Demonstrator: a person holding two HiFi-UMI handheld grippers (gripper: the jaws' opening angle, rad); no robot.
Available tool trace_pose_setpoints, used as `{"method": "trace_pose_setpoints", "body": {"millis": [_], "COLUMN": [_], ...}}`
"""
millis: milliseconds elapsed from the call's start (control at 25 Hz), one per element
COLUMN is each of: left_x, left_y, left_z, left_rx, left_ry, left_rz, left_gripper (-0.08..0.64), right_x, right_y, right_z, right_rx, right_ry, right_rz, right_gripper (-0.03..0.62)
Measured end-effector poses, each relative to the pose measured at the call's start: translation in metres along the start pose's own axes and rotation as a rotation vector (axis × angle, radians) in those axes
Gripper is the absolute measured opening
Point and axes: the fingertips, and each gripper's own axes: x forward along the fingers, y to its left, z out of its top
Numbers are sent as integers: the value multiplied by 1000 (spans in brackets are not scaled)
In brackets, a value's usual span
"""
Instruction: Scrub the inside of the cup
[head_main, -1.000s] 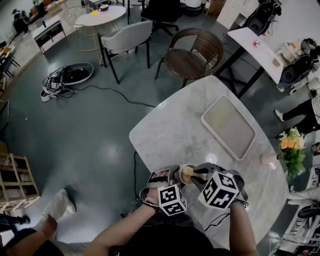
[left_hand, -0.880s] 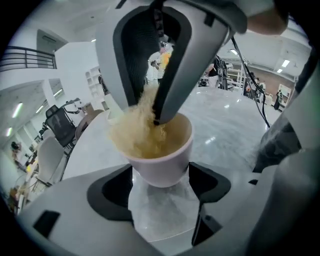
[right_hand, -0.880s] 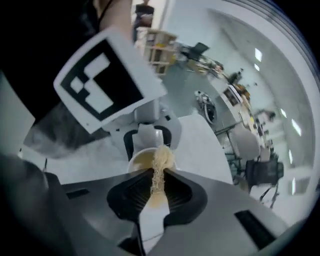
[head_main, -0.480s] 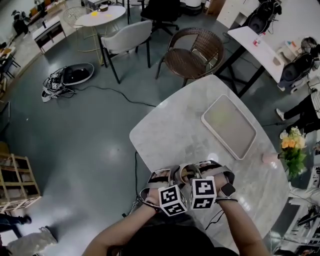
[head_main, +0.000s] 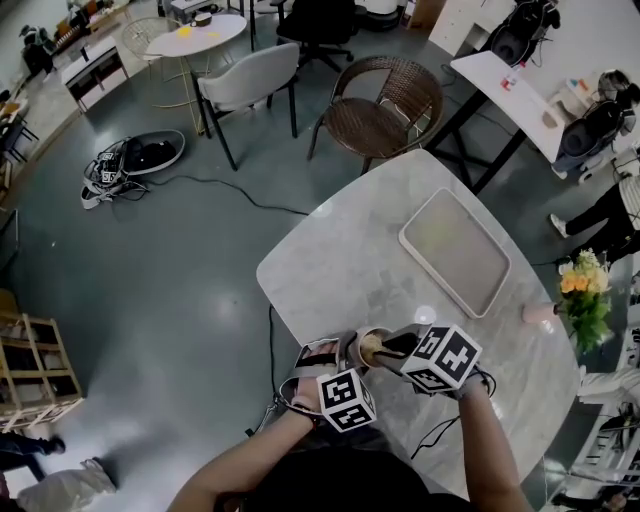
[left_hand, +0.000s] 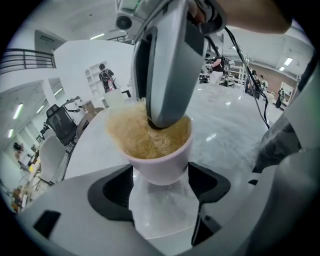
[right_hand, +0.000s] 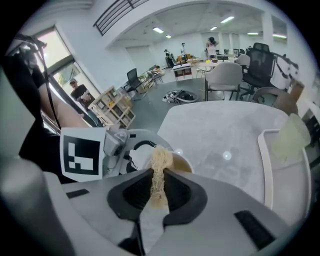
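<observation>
A pale cup (left_hand: 161, 162) stands on the marble table (head_main: 340, 265), and my left gripper (left_hand: 160, 176) is shut on its sides with both black pads against the wall. A tan fibrous scrubber (right_hand: 161, 159) fills the cup's mouth. My right gripper (right_hand: 159, 174) is shut on this scrubber and dips its grey jaws into the cup from above, as the left gripper view shows. In the head view the cup (head_main: 371, 343) sits near the table's front edge, between the two marker cubes. The cup's bottom is hidden by the scrubber.
A pale rectangular tray (head_main: 455, 250) lies on the far right of the table. Yellow flowers (head_main: 583, 290) and a small pink thing (head_main: 540, 313) stand at the right edge. A wicker chair (head_main: 385, 100) is beyond the table. A black cable trails by my right arm.
The right gripper rolled and swung left against the left gripper's cube half a second ago, then rolled back to the right. The left gripper and the cup stayed put.
</observation>
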Motion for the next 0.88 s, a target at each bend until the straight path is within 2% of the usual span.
{"method": "trace_pose_setpoints", "body": {"millis": [280,600,760,880], "left_x": [1,0,-8,-17], "left_y": [0,1,5,12], "left_z": [-1,0,-4,-8], "left_rx": [-5,-8,-36,-77], "left_ry": [5,0,-4,-6], "left_rz": [-8,-34,-25,-8], "left_gripper": [351,351,351,350], "right_x": [-21,-49,-65,-68], "right_y": [3,7,7,8], "right_z": [6,10,12,6], "right_rx": [114,176,180,150], "right_ry": [-132,-273,-341,-341], "right_rz": [15,-20,-83,-160], "right_gripper": [60,60,61,61]}}
